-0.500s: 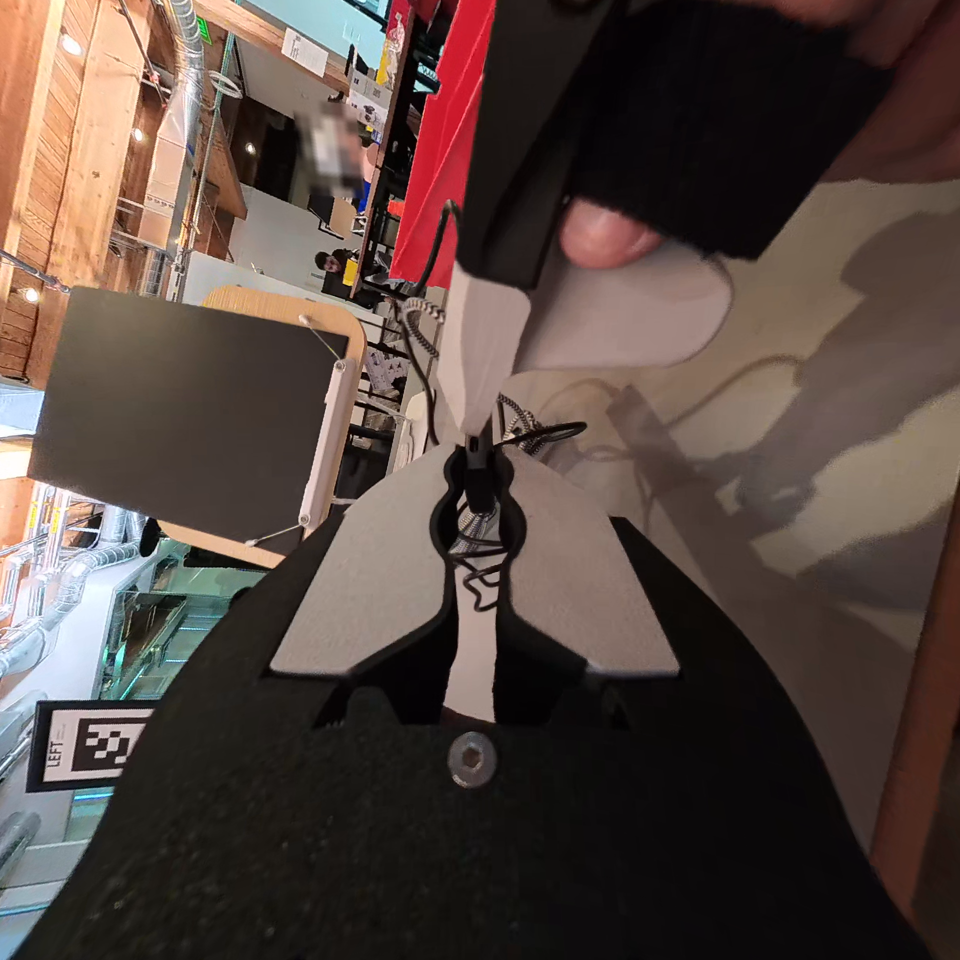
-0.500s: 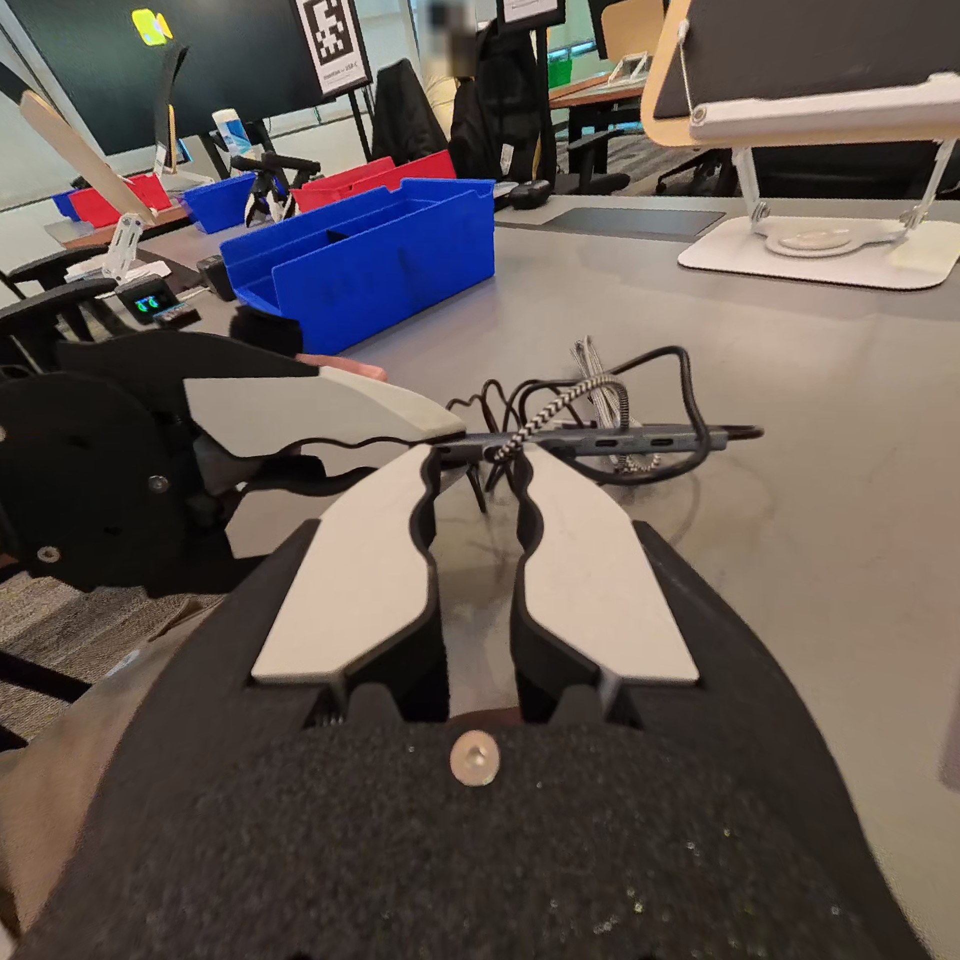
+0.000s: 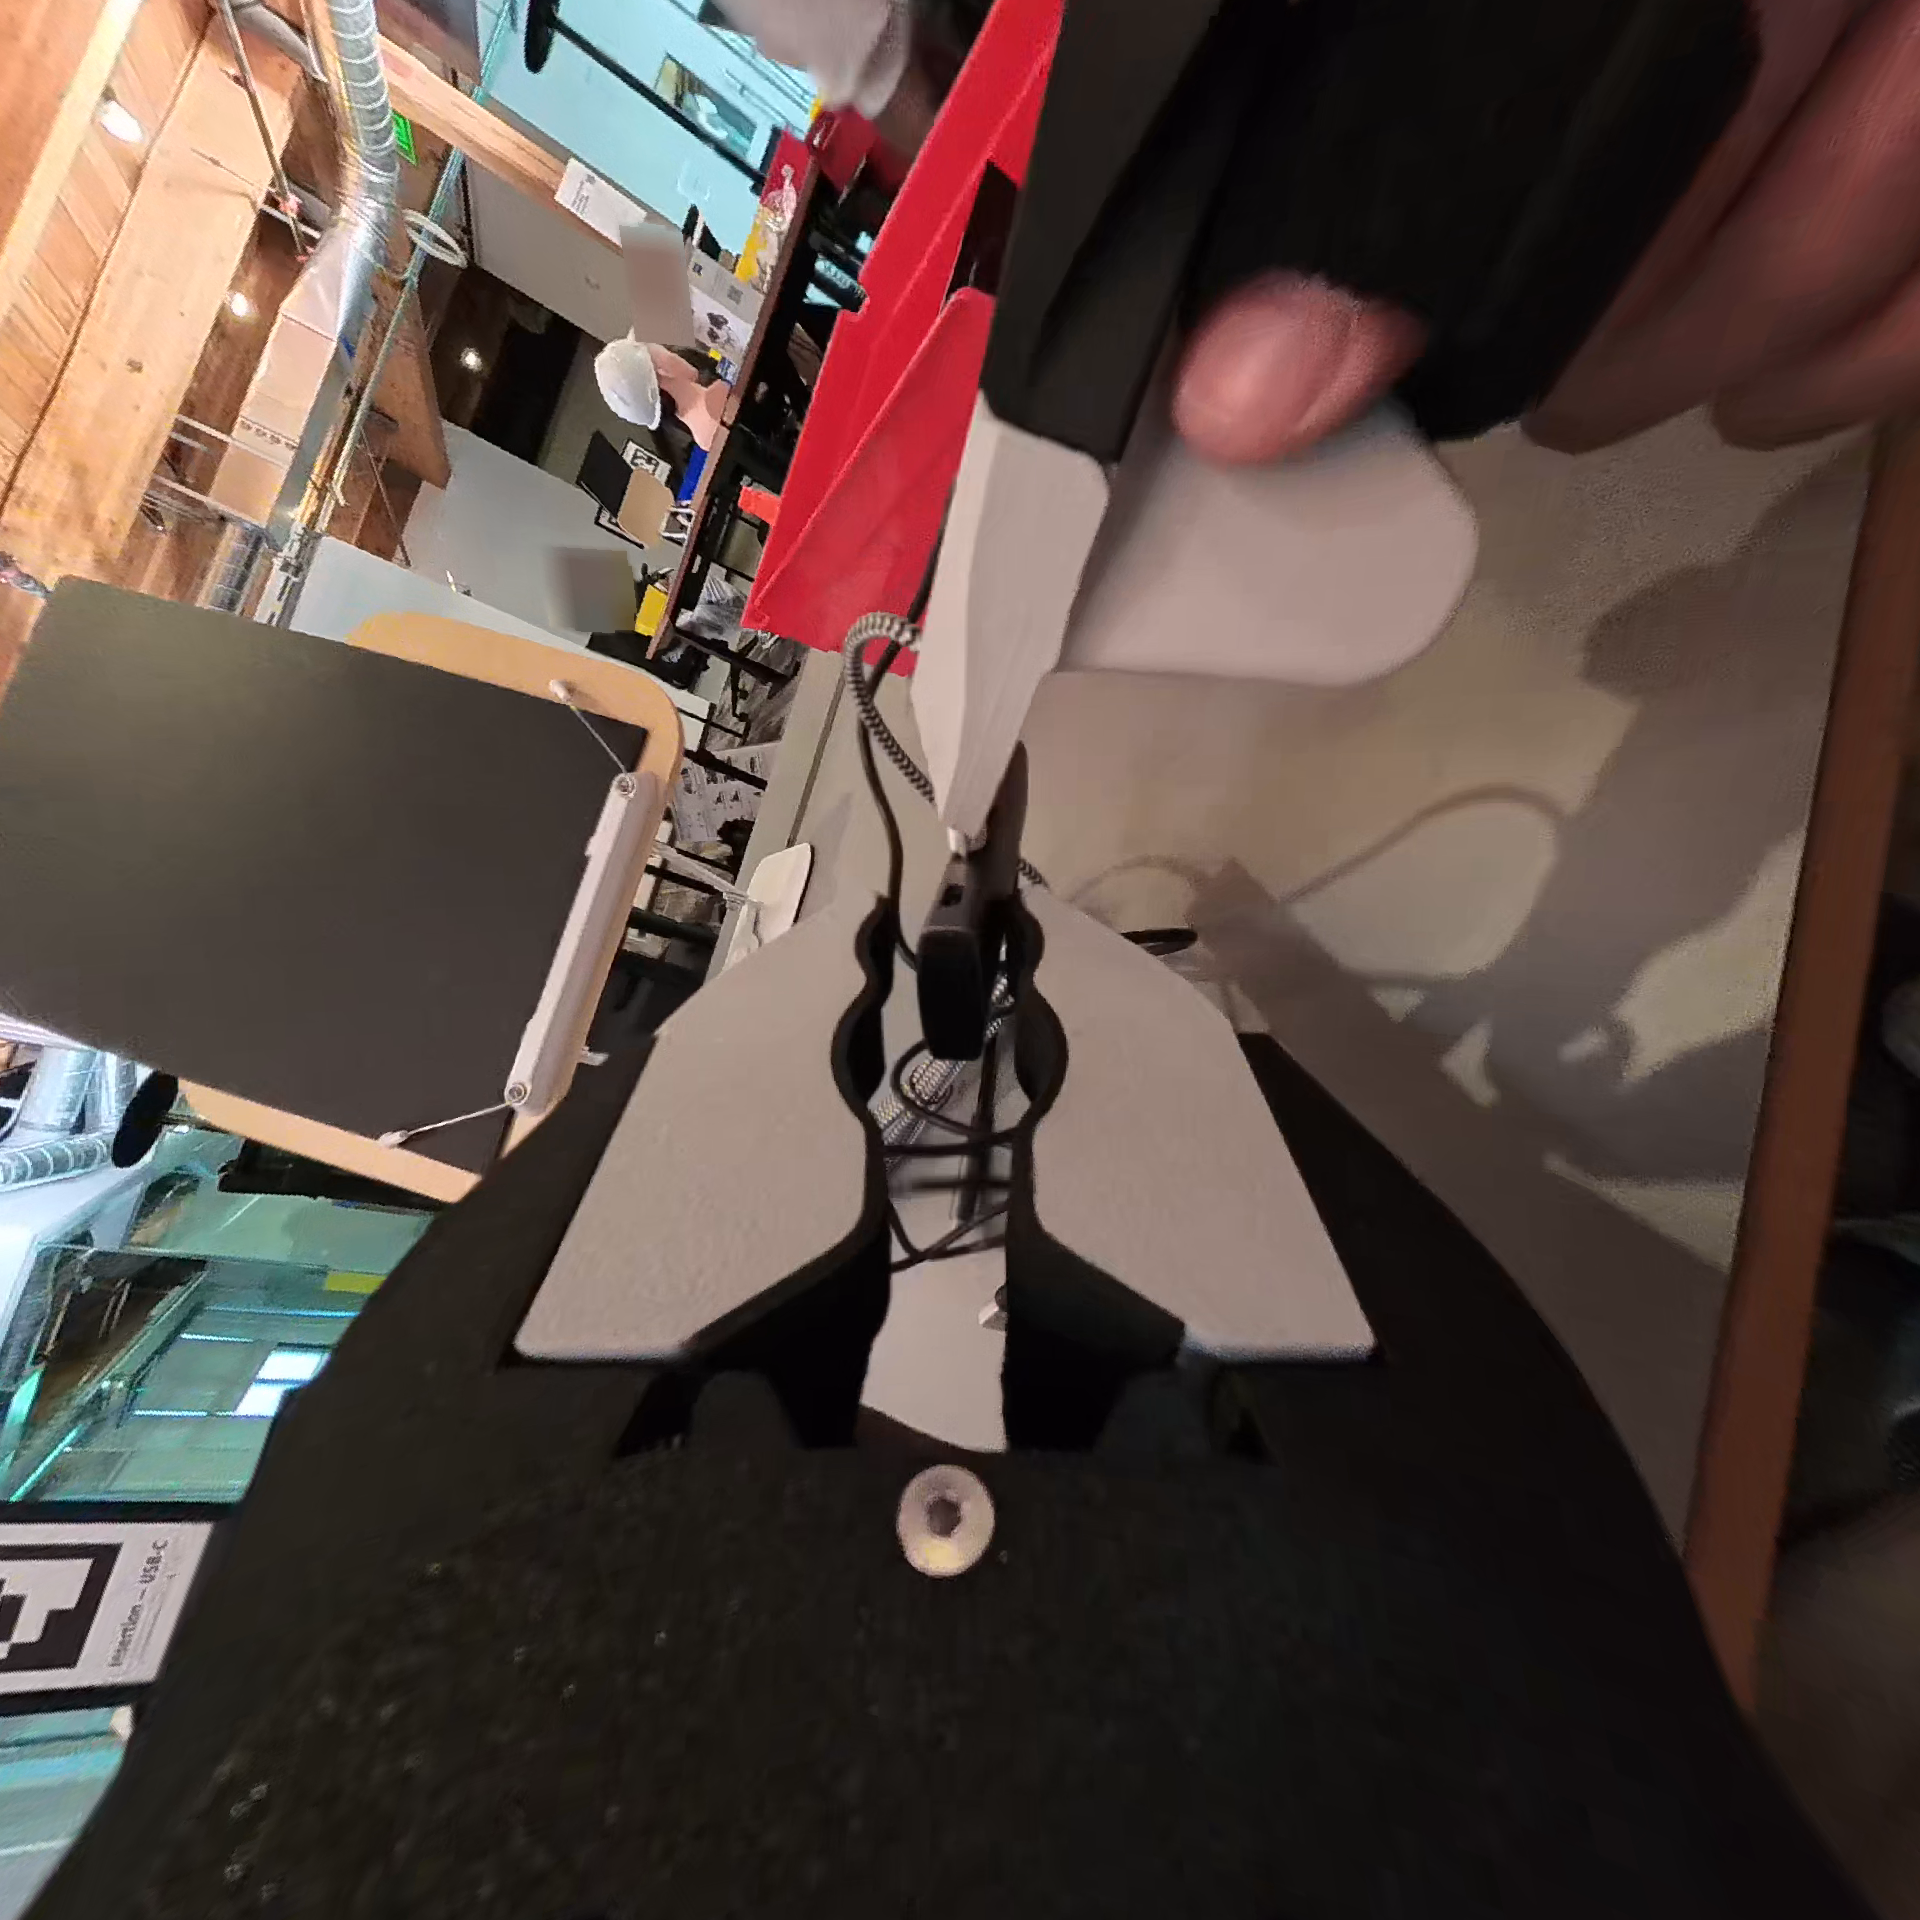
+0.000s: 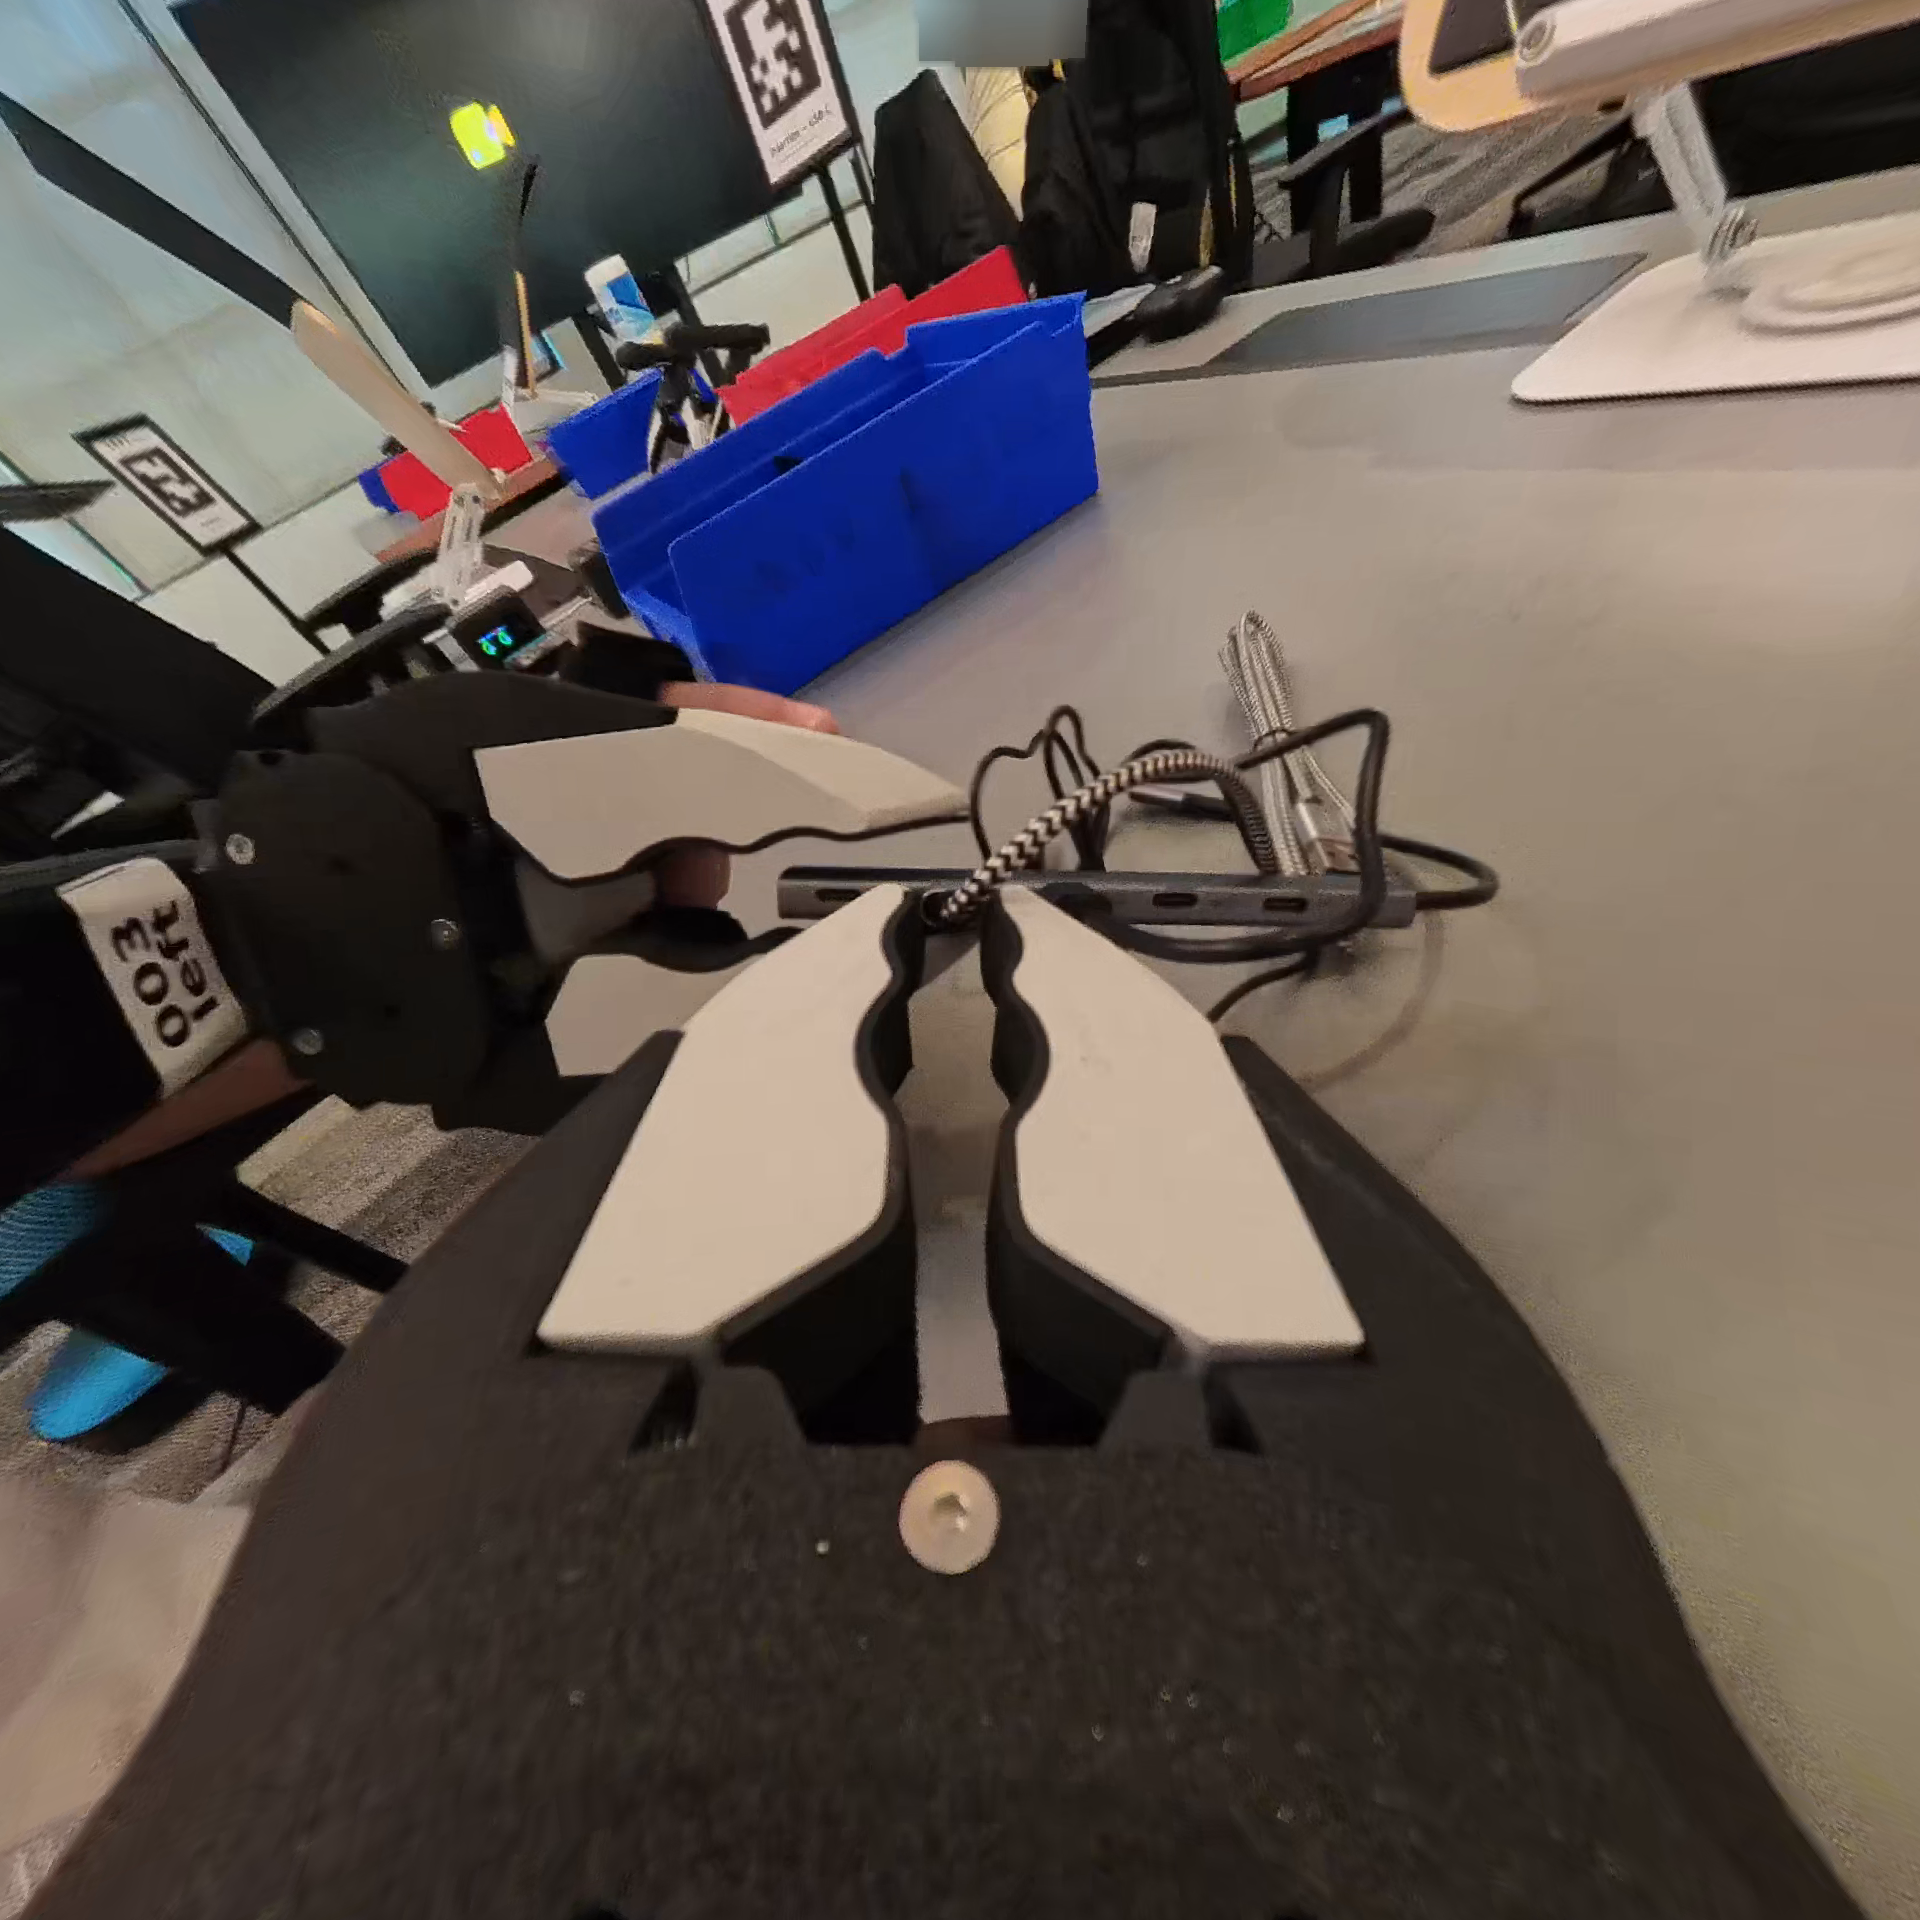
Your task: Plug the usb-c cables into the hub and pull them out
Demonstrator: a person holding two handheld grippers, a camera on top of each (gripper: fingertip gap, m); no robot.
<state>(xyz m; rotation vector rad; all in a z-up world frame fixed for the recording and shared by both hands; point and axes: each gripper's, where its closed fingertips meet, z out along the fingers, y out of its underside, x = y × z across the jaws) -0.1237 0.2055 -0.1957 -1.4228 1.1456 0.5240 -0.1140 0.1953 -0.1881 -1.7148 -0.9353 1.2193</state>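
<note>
A slim grey hub (image 4: 1195, 899) lies on the grey table (image 4: 1610, 644) among tangled cables. My right gripper (image 4: 951, 899) is shut on the plug of a black-and-white braided usb-c cable (image 4: 1091, 805), held at the hub's near side. I cannot tell if the plug is seated. My left gripper (image 3: 951, 914) is turned on its side and slightly open, with the hub's end (image 3: 951, 987) between its fingers and a gap beside it. It also shows in the right wrist view (image 4: 935, 821), by the hub's left end. The right gripper (image 3: 966, 826) reaches down to the hub in the left wrist view.
A bundled silver braided cable (image 4: 1273, 727) and a thin black cable (image 4: 1377, 790) lie over the hub's right half. A blue bin (image 4: 883, 520) stands behind, red bins beyond it. A white stand base (image 4: 1714, 353) sits at the far right, holding a dark screen (image 3: 291, 862).
My right gripper has closed its fingers onto the braided cable's plug. My left gripper's fingers have spread a little around the hub's end. Both cameras have shifted slightly.
</note>
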